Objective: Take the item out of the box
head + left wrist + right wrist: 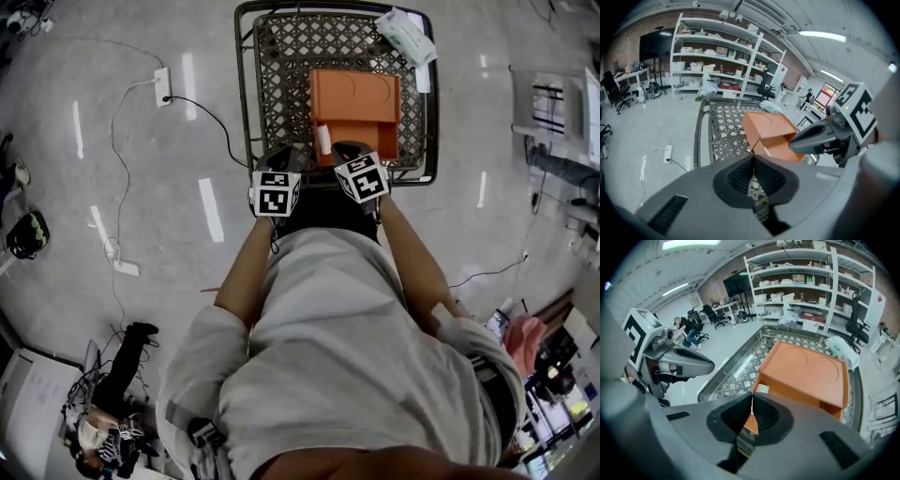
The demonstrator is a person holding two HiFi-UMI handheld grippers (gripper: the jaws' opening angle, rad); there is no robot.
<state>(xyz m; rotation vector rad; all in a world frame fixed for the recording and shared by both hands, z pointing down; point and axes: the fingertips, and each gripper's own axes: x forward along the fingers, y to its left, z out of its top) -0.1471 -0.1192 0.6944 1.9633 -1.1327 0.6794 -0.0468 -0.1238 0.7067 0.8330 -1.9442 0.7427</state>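
An orange cardboard box [354,94] lies on a wire-lattice table [281,66], and its near end stands open like a drawer. A small white item [323,139] shows in that opening, also seen in the right gripper view [762,389]. My left gripper [281,155] hovers by the box's near left corner, and its jaws [753,158] are shut with nothing between them. My right gripper [349,150] is over the box's near end. Its jaws [751,400] are shut just short of the white item, and the orange box [806,369] fills the view behind them.
A white packet [406,36] lies on the table's far right corner. A power strip [162,86] and cables trail over the floor on the left. Shelving [717,51] stands beyond the table. Desks and equipment crowd the right side [553,122].
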